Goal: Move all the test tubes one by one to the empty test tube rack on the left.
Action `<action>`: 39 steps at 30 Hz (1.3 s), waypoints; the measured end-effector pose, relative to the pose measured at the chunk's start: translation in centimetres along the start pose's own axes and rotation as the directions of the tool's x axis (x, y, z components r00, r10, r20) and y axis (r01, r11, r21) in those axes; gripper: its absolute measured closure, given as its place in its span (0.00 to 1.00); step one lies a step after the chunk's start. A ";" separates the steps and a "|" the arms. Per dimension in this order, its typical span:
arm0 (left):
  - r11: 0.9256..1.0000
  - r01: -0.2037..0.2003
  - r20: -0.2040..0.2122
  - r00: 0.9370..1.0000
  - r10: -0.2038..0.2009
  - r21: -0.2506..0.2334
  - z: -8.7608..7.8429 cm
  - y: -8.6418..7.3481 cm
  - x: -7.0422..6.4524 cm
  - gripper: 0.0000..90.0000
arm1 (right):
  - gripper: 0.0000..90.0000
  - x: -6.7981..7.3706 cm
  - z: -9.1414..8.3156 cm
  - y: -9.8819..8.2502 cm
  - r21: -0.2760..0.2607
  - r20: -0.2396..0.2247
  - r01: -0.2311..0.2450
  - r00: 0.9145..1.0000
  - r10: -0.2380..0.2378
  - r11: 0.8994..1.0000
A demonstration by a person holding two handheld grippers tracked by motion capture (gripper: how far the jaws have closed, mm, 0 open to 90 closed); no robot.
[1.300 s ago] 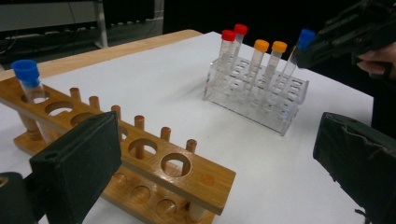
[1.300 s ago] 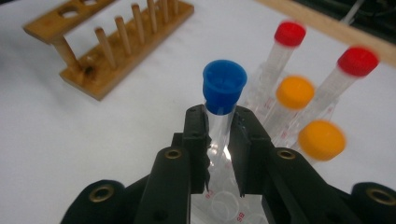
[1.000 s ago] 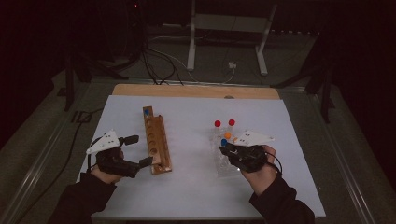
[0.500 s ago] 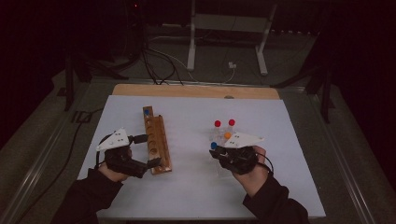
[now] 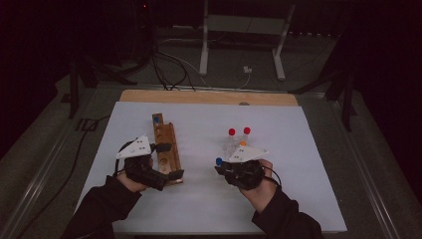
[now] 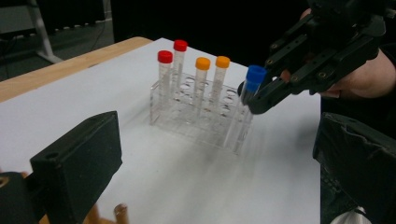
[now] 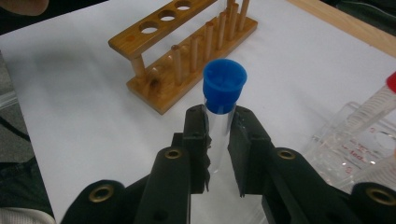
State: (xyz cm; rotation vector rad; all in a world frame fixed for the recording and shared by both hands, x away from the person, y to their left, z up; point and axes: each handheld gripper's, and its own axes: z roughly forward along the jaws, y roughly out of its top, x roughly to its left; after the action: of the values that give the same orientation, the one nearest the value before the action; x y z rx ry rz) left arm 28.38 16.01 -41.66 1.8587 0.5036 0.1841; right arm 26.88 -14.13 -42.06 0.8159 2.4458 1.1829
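**Right gripper clamping a blue-capped tube at the clear rack**

Right gripper is pinching a blue-capped tube just under its cap, both black jaws pressing on the clear wall of the tube. In the left gripper view that same gripper is holding the tube upright at the near corner of the clear plastic rack, its lower end reaching down into or just beside the rack; which one cannot be told. Two red-capped tubes and two orange-capped tubes are standing in the rack.

Left gripper is hovering over the near end of the wooden rack, its jaws standing wide apart with nothing between them. One blue-capped tube is sitting at the far end of that wooden rack.

Both racks are lying on the white sheet covering the table, the wooden one to the left, the clear one to the right, well apart
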 end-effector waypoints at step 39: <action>0.993 -0.108 0.110 0.989 0.103 0.037 7.2 1.2 -2.4 0.71 | 0.86 1.2 0.8 -0.2 0.008 -0.046 0.020 0.999 -0.020 1.000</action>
State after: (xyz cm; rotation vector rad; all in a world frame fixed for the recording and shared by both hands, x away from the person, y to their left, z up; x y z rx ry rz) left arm 29.20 8.49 -42.76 1.9274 0.3370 0.1436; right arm 26.29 -13.04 -42.69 0.7734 2.4907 1.1981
